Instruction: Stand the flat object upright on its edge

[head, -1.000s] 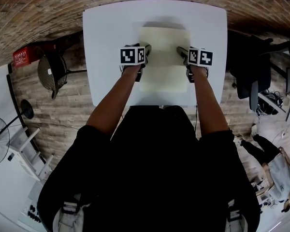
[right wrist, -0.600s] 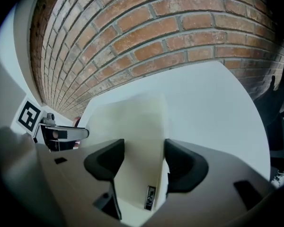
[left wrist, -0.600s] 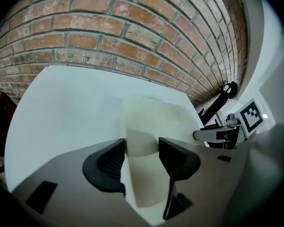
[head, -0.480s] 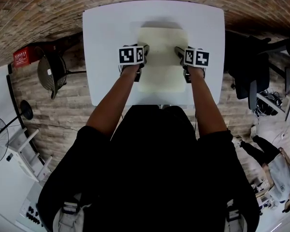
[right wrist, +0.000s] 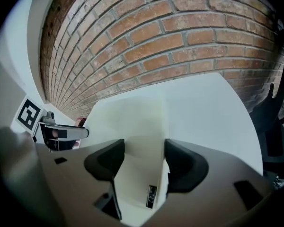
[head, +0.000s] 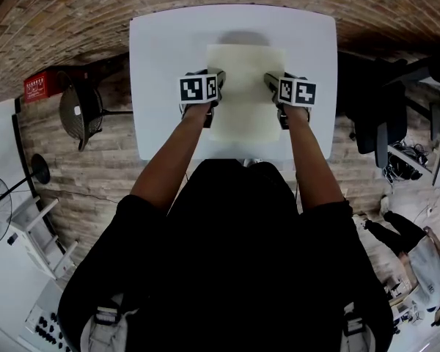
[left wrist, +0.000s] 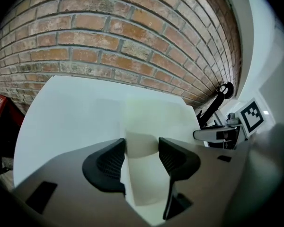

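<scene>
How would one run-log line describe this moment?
left hand-held gripper: shut on cream flat object, left edge | right hand-held gripper: jaws just closing onto its right edge | pose: not yet upright, over white table

Bare white tabletop [head: 158, 64] leaves open passage to the outer side of the left hand-held gripper [head: 215, 79] and of the right hand-held gripper [head: 271, 81]. Between them the pale flat slab [head: 246, 86] blocks the middle. A clear strip of tabletop lies beyond its far edge.
</scene>
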